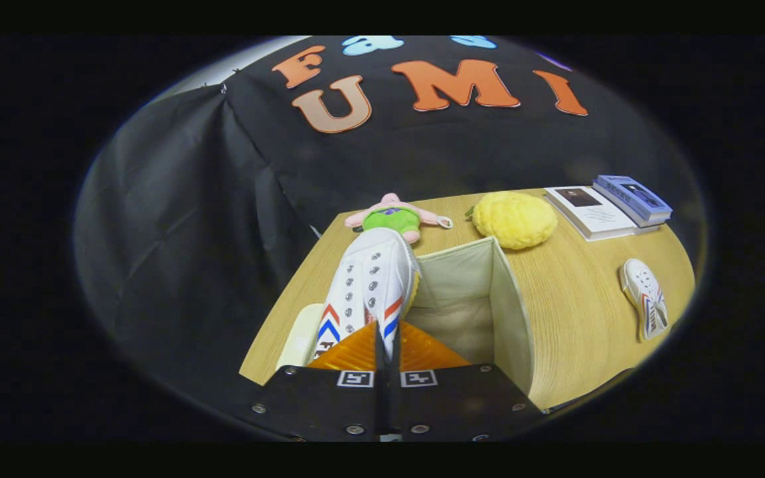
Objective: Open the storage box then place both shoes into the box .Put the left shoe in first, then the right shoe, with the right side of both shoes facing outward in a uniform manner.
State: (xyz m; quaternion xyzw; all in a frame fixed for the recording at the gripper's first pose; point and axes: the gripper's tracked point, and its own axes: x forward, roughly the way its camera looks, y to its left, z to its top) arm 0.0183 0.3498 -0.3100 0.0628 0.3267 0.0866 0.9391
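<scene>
My gripper [386,342] is shut on a white shoe [370,282] with red and blue chevrons, pinching its rear edge between the orange fingers [422,352]. The shoe points away from me and hangs above the left part of the open beige storage box [505,299]. The box's pale inside shows to the right of the shoe. A second white shoe [645,299] lies on its side on the wooden table [582,318], well to the right of the box.
Beyond the box lie a pink and green plush toy [392,216] and a yellow plush fruit [514,219]. Two books [611,206] rest at the table's far right. A pale flap, perhaps the box's lid [299,335], shows left of the shoe.
</scene>
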